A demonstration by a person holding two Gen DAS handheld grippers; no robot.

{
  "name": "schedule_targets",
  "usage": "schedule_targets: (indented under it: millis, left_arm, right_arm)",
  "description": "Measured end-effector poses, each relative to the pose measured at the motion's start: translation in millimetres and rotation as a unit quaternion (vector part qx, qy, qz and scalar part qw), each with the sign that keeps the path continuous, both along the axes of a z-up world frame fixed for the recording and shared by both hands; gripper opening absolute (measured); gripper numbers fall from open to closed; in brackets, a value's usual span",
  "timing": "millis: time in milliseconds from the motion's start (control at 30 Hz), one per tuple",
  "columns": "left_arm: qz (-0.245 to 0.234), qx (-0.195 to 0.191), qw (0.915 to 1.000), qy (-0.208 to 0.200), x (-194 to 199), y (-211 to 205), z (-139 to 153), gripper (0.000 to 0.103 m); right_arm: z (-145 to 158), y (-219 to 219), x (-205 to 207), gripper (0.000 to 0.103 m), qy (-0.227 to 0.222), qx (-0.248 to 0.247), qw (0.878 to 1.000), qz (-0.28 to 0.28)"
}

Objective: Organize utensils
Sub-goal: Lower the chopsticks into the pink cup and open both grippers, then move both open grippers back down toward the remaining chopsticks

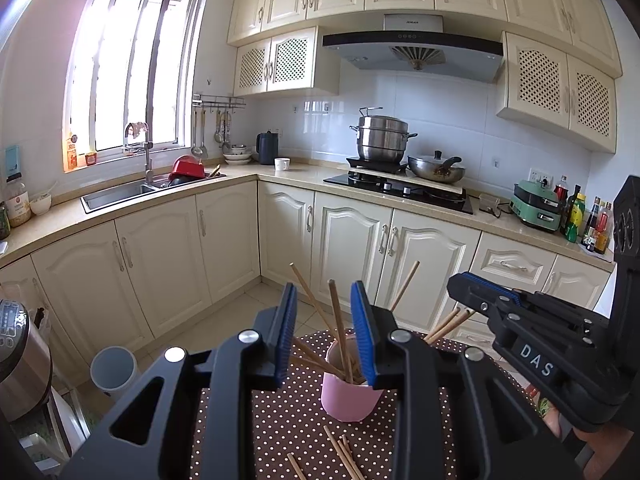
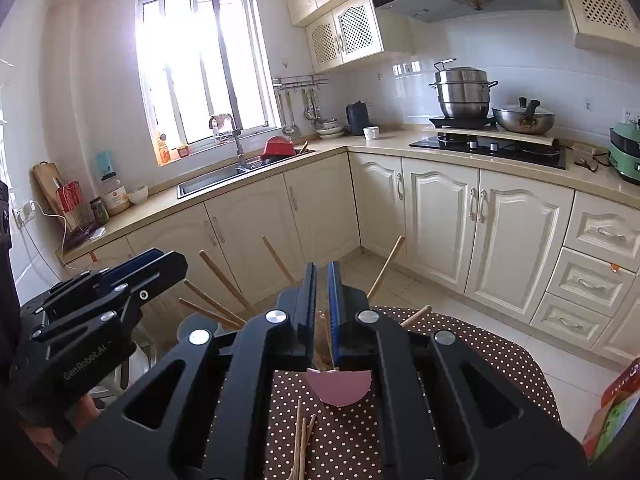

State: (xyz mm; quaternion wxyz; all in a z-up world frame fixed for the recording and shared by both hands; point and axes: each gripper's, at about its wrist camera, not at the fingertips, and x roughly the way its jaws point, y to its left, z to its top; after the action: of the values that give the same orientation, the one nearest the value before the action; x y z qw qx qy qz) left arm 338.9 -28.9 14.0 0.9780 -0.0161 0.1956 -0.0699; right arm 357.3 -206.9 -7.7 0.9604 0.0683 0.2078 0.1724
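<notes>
While the kitchen cabinets [image 1: 168, 256] run wide behind everything, I work at a small counter [image 1: 280, 408] covered in brown cloth with white dots. A steel steamer pot [image 1: 382, 138] sits on the stove [image 1: 400, 190] at the far wall, with a lidded wok [image 1: 436, 166] just beside it, and the sink [image 1: 120, 196] lies under the window [image 1: 132, 72].

On the cloth stands my pink cup [image 1: 348, 396], upright, with several wooden chopsticks [image 1: 340, 332] fanned out of its mouth, leaning left and right. More loose chopsticks [image 1: 340, 452] lie flat on the cloth in front of the cup, close to it.

My left tool [image 1: 324, 332] hangs just above the cup with its blue pads parted narrowly; one chopstick rises between them, but I cannot tell whether the pads touch it. My right tool [image 2: 322, 312] is over the same cup, its pads pressed nearly together. Something wooden shows in the thin slot [image 2: 322, 340] lower down between them, yet I cannot tell whether it is gripped or merely behind the pads. The two tools sit near each other, the right one to the right of the left, both tipped slightly downward.
</notes>
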Motion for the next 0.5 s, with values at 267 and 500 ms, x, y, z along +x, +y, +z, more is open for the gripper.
schedule_targets:
  millis: [267, 500]
  left_arm:
    - [0.004, 0.001, 1.0, -0.002, -19.0, 1.7, 5.7, 0.028]
    - [0.007, 0.003, 1.0, -0.003, -40.8, 6.7, 5.9, 0.034]
  right_arm:
    - [7.8, -0.8, -18.7, 0.007, -0.008, 0.0, 1.0, 0.002]
    - [9.3, -4.3, -41.9, 0.007, -0.011, 0.001, 1.0, 0.006]
